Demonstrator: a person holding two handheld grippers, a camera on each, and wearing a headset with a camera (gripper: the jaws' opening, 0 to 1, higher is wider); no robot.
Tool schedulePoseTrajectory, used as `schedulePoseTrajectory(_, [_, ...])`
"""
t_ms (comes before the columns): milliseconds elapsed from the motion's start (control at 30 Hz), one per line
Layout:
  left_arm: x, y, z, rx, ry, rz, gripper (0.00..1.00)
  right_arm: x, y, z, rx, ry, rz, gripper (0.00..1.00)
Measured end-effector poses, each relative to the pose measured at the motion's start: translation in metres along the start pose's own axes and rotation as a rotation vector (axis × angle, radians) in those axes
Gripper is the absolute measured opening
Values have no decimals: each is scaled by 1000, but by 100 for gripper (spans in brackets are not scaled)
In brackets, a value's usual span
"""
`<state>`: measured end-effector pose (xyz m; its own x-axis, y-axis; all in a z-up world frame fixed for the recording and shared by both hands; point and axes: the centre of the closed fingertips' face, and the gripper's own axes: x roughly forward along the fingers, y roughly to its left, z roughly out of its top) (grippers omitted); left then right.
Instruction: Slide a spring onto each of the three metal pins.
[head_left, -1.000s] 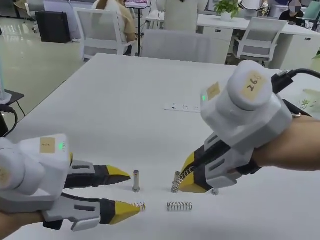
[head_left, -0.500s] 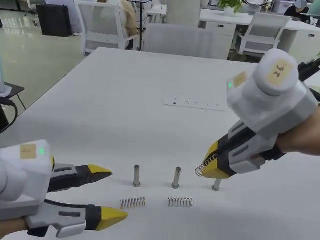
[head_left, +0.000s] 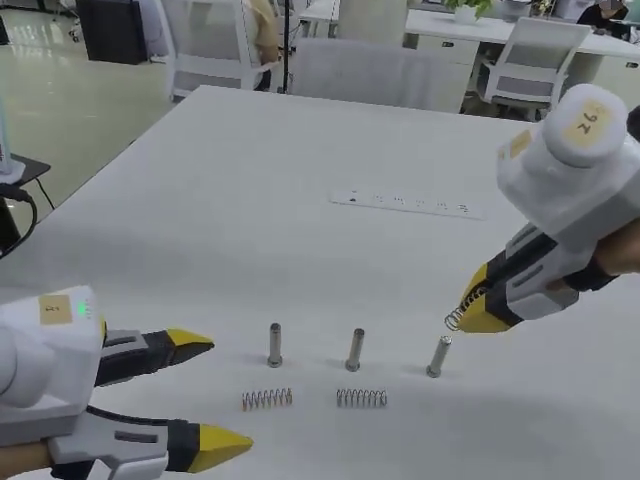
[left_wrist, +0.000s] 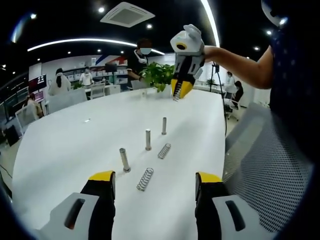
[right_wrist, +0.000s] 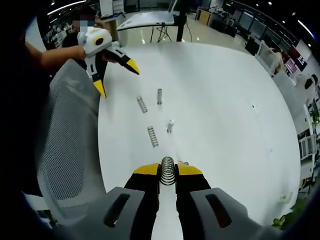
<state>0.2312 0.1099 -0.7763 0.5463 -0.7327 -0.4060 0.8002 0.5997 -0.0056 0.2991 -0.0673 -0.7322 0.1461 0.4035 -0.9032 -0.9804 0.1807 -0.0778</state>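
Three pins (head_left: 355, 349) stand bare as the right gripper (head_left: 470, 312) pinches one spring (head_left: 455, 318); two springs (head_left: 361, 398) lie on the table (head_left: 300, 200), the left gripper (head_left: 229, 390) wide and empty

So a second ago the right gripper (head_left: 470, 312) was down low, with its spring (head_left: 456, 317) right beside the middle pin (head_left: 354, 350). It's since lifted up and swung over to the right, and now hangs above the right pin (head_left: 438, 355), which you can see in full now. The left gripper (head_left: 222, 390) backed off too: its tips were up against the left pin (head_left: 275, 344) and the loose spring (head_left: 267, 399), and now they sit clear of both.
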Motion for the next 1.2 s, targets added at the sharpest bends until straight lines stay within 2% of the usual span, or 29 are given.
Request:
schedulePoseTrajectory(233, [1,-3,1,6,1,-5,63,11,-13,-8,0,63,-2,9])
schedulePoseTrajectory(333, [1,-3,-1,7,5,-5,64,17,-18,-14,-14,107,-6,9])
schedulePoseTrajectory(567, [2,-4,-2,6,7,-8,66,31,-22,-19,-35,161,4,9])
schedulePoseTrajectory(1200, [3,-4,-2,1,6,-1,71,53,-33,-30,-33,214,33,9])
